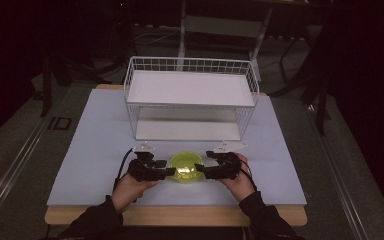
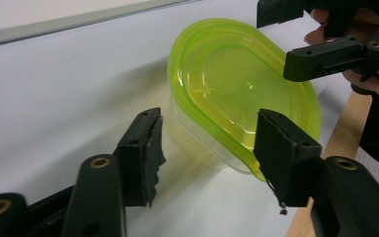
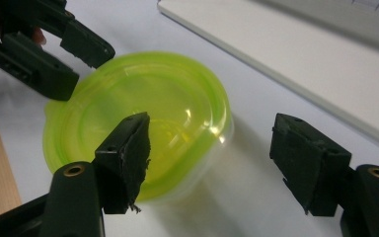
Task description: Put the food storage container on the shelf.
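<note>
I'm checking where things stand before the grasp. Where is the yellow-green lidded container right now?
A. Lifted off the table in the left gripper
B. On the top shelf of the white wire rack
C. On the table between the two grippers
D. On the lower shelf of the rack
C: the container sits on the table, with the left gripper and right gripper open on either side, in front of the wire rack.

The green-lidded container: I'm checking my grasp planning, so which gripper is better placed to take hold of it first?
Probably the left gripper: the green-lidded container's near rim already lies between its open jaws. The right gripper is also open, but the container sits off towards one jaw, so it would likely need to shift sideways first.
</note>
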The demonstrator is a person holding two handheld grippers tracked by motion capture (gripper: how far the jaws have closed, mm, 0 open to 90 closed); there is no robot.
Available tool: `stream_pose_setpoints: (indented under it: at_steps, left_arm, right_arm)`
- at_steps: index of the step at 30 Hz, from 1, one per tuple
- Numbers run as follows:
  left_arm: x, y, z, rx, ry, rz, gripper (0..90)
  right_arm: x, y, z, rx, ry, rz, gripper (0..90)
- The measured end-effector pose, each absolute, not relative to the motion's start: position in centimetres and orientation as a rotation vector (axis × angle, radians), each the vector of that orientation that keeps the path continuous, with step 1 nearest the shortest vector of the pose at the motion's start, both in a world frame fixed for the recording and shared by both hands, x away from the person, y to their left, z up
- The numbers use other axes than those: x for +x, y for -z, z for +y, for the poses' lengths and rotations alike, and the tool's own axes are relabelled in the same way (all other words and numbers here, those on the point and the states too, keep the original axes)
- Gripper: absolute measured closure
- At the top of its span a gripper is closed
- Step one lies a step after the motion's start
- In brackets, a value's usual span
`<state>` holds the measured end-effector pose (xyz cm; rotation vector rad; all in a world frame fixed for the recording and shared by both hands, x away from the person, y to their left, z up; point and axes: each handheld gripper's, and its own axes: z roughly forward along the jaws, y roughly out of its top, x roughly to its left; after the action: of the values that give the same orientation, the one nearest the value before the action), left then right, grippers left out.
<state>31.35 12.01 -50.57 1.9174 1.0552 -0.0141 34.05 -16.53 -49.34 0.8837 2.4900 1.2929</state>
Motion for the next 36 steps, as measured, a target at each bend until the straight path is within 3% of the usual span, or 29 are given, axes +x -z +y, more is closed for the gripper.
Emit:
stream_pose_setpoints:
  at_steps: [8, 10, 15, 18, 24, 36]
  left_arm:
    - [31.2, 50.8, 11.6, 1.923, 0.048, 1.037, 56.5]
    - [31.0, 50.6, 11.6, 1.914, 0.055, 1.025, 61.3]
    - [30.7, 50.3, 11.5, 1.918, 0.057, 1.009, 65.8]
    - [30.6, 50.2, 11.6, 1.909, 0.072, 1.005, 68.9]
    - [30.2, 49.9, 11.7, 1.912, 0.087, 1.003, 73.2]
    - [28.4, 50.2, 11.9, 1.947, 0.088, 0.98, 70.2]
  right_arm:
    - [33.9, 49.5, -17.0, 0.919, -1.303, 2.511, 35.4]
    - [33.7, 49.5, -17.2, 0.935, -1.313, 2.528, 42.9]
    - [33.2, 49.4, -17.4, 0.951, -1.331, 2.556, 51.6]
    - [32.9, 49.4, -17.6, 0.955, -1.35, 2.586, 64.9]
    - [32.3, 49.2, -17.7, 1.009, -1.379, 2.614, 69.8]
    - [31.4, 48.9, -17.3, 1.02, -1.418, 2.626, 79.5]
